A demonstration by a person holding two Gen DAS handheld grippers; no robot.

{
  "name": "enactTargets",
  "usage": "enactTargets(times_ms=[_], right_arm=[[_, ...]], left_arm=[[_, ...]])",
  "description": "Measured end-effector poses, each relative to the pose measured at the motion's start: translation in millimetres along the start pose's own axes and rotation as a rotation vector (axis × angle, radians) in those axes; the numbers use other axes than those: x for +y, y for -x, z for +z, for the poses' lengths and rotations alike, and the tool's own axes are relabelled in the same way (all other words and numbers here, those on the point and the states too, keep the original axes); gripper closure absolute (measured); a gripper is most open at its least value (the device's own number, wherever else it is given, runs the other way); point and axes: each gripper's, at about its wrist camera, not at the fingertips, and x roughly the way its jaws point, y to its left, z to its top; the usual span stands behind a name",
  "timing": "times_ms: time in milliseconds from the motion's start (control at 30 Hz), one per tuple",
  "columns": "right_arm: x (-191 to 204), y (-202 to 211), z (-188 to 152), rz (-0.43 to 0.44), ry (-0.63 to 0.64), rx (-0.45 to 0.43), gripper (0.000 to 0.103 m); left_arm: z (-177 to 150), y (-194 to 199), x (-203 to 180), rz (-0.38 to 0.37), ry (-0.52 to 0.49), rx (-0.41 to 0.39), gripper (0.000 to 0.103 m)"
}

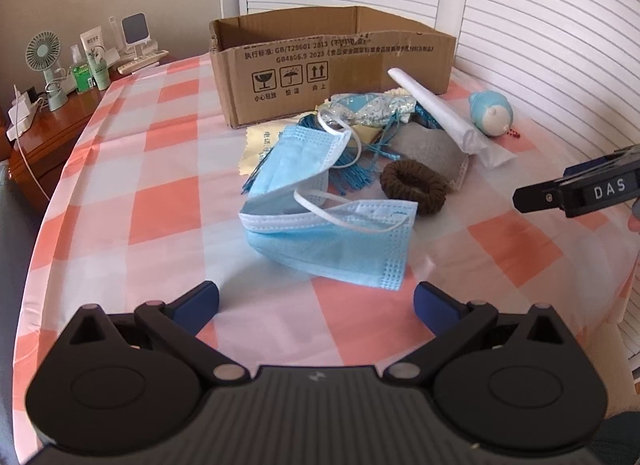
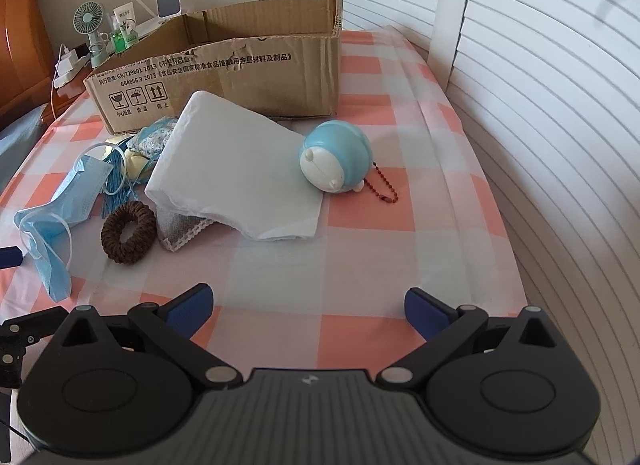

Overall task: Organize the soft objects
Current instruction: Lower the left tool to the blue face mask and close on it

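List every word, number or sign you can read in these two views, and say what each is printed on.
"GB4806.9 2023": cardboard box, front wall.
"GB/T29601 2013": same box, line above; the Chinese text beside it is too blurred to quote.
Three handling symbols (glass, umbrella, arrows): same box.
"DAS": right gripper.
Yellow cloth print: unreadable.

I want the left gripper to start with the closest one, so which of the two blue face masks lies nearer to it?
The face mask lying flat just ahead of the left gripper; the other mask is farther back, propped against the pile.
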Motion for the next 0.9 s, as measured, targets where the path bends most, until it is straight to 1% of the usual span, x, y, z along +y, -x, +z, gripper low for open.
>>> enactTargets(times_ms=[67, 133, 300, 367, 467, 600, 700, 767, 833, 900], right_arm=[[0.2, -0.9, -0.3, -0.001, 0.0, 0.0, 0.0], [0.5, -1.7, 0.0, -0.004, 0.002, 0.001, 0.0], [2.7, -3.8, 1.4, -0.009, 0.004, -0.001, 0.0], [4.3, -4.8, 1.9, -0.013, 0.01, -0.001, 0.0], [6.5, -6.2, 2.7, -0.021, 0.019, 0.002, 0.0], [7.2, -6.4, 3.7, -0.023, 0.017, 0.005, 0.0], [7.2, -6.5, 4.7, -0.023, 0.014, 0.007, 0.0], [6.7, -7.0, 5.3, -0.019, 0.013, 0.007, 0.0], [7.2, -8.0, 5.7, -0.021, 0.016, 0.006, 0.0], [8.8, -9.1, 6.2, -0.026, 0.025, 0.006, 0.0]], left_arm=[[3.8, -0.3, 4.7, -0.004, -0.013, 0.024, 0.001], [6.8, 1.6, 8.1, 0.022, -0.033, 0.031, 0.001], [14.0, 6.6, 13.0, 0.034, -0.156, 0.017, 0.001], [18.4, 4.1, 15.0, 0.035, -0.183, 0.017, 0.001], [26.4, 0.8, 10.9, -0.013, -0.211, 0.008, 0.001], [38.4, -6.9, 2.6, -0.026, -0.241, -0.025, 0.001], [46.1, -9.5, 4.1, -0.036, -0.241, -0.037, 0.001], [46.8, -8.5, 9.1, -0.015, -0.22, -0.042, 0.001], [44.2, -8.2, 18.0, -0.02, -0.18, -0.031, 0.003], [41.9, -12.0, 27.7, -0.024, -0.109, -0.009, 0.006]])
